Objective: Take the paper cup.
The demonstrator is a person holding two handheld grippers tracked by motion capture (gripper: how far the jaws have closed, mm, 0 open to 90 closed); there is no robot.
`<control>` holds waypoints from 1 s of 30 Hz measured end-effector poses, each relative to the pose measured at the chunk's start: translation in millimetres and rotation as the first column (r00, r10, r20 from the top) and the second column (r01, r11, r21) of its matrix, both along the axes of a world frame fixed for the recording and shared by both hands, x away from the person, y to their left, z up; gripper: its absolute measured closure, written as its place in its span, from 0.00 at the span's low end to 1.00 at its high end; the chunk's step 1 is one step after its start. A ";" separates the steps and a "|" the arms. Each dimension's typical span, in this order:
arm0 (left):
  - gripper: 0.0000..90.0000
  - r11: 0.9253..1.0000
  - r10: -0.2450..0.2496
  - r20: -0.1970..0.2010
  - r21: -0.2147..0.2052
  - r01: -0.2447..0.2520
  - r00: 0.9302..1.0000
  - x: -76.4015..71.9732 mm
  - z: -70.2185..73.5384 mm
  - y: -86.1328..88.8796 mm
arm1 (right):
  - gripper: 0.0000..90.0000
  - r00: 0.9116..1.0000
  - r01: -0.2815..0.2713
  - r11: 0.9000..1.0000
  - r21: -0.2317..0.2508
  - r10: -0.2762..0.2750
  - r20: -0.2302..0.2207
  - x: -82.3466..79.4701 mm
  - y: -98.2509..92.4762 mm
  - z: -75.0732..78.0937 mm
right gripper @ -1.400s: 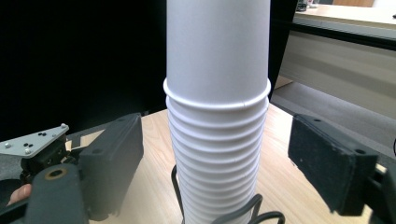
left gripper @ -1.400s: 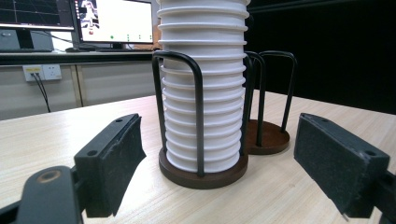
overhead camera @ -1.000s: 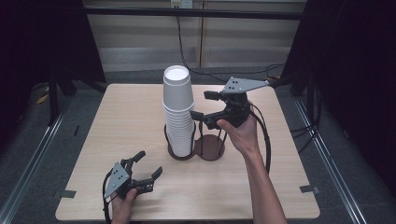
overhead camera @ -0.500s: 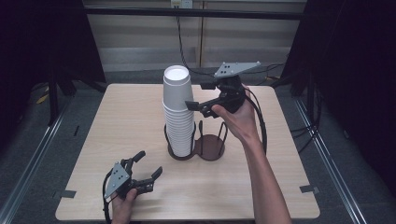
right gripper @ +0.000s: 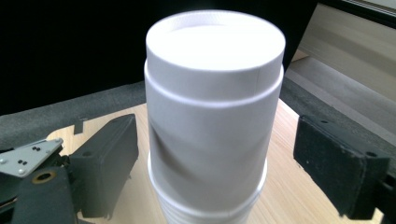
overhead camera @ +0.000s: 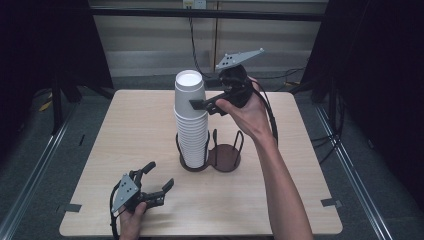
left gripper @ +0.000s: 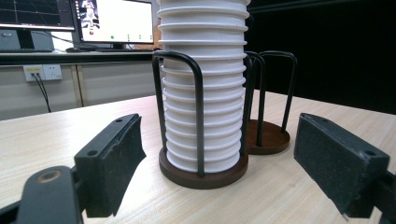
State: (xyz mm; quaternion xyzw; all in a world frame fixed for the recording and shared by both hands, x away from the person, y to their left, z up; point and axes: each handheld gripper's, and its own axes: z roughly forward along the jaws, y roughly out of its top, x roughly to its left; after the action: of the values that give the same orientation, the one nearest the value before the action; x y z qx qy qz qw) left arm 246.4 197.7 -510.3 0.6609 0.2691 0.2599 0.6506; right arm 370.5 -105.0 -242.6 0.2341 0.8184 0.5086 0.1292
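I hold the right gripper [overhead camera: 202, 104] open around the top cup [right gripper: 215, 126], not yet gripped. The cup stack [overhead camera: 191, 125] fills one holder [overhead camera: 210, 162] ring; the other is empty. The left gripper [overhead camera: 155, 182] rests open.

All 3 views share the cup stack [overhead camera: 191, 120], overhead and close.

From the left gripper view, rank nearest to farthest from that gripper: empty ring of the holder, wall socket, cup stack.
1. Cup stack: straight ahead between the open jaws, in the near ring.
2. Empty ring: just behind the stack, to its right.
3. Wall socket: far left, on the wall beyond the table.
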 end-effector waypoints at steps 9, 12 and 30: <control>0.17 1.000 -0.001 0.000 0.000 0.001 1.000 0.0 0.0 0.0 | 0.15 0.999 -0.028 0.999 -0.042 0.027 -0.032 13.7 12.2 7.8; 0.17 1.000 0.000 -0.001 0.001 0.000 1.000 -0.1 0.1 0.1 | 0.15 0.999 -0.034 0.996 -0.077 0.031 -0.029 15.0 18.9 10.7; 0.17 1.000 -0.003 -0.001 0.000 0.003 1.000 -0.1 0.0 0.1 | 0.23 0.996 -0.076 0.990 -0.115 0.070 -0.057 24.8 35.9 14.3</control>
State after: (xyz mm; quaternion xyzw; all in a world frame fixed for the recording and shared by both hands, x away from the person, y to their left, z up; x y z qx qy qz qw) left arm 246.3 197.8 -510.2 0.6613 0.2685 0.2588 0.6509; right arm 395.3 -69.2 -228.3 0.2092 0.8581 0.4576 0.1023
